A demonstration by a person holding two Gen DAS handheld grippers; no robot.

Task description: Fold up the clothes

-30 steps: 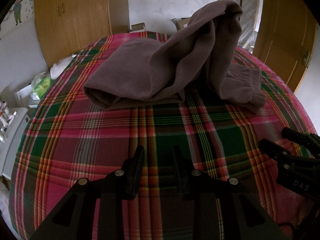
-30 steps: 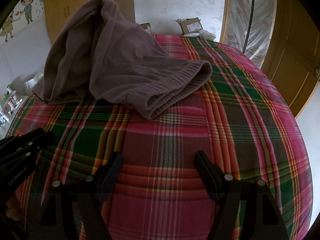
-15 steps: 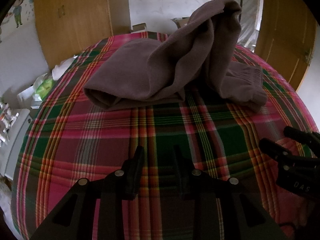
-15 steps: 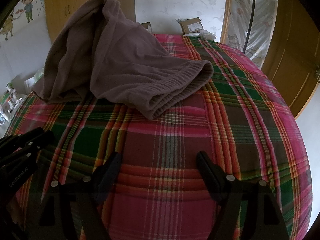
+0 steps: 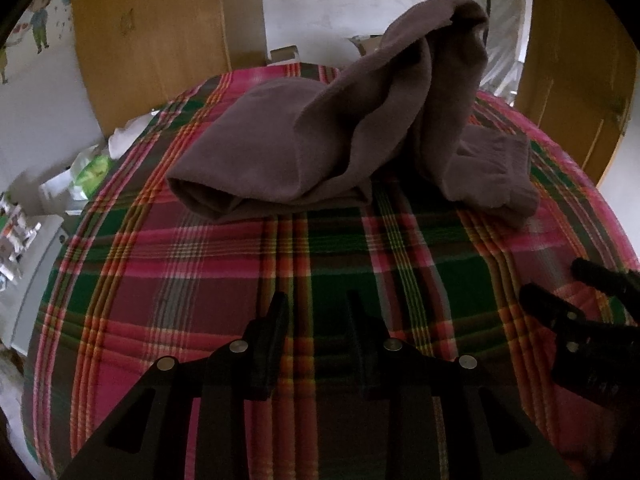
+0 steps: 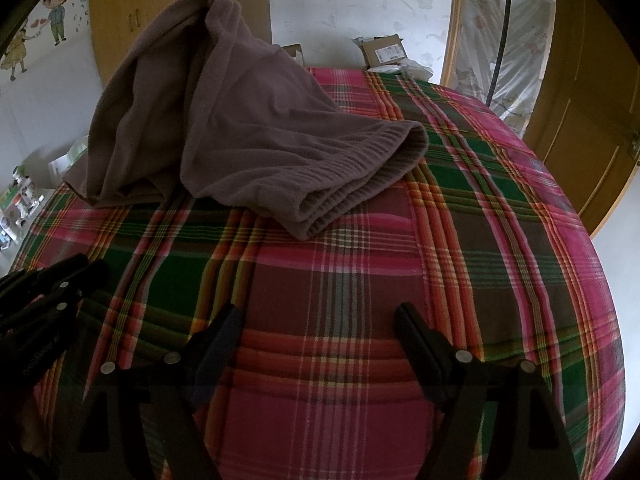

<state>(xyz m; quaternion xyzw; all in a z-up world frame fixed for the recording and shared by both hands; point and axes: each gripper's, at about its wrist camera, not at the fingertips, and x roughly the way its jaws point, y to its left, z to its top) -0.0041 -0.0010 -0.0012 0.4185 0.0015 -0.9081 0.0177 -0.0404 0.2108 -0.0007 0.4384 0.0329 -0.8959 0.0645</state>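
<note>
While both tools hover low over the plaid bedspread [image 6: 340, 280], neither grasps anything: the left hand-held gripper [image 5: 316, 312] has its jaws set narrow with a small gap between them, and the right hand-held gripper [image 6: 320, 320] has its jaws spread wide. Ahead of both, well apart from the fingertips, the brown fleece garment [image 5: 320, 148] lies in a crumpled heap on the bed, one part rising in a tall peak and a ribbed band [image 6: 352, 196] drooping toward the right gripper's side. Seen from the left wrist, a rolled, tube-like end [image 5: 204, 196] rests flat on the plaid nearer the left edge. Wooden wardrobe doors [image 5: 152, 28] stand behind the bed, and a cardboard box [image 6: 382, 50] sits at its far end
</note>
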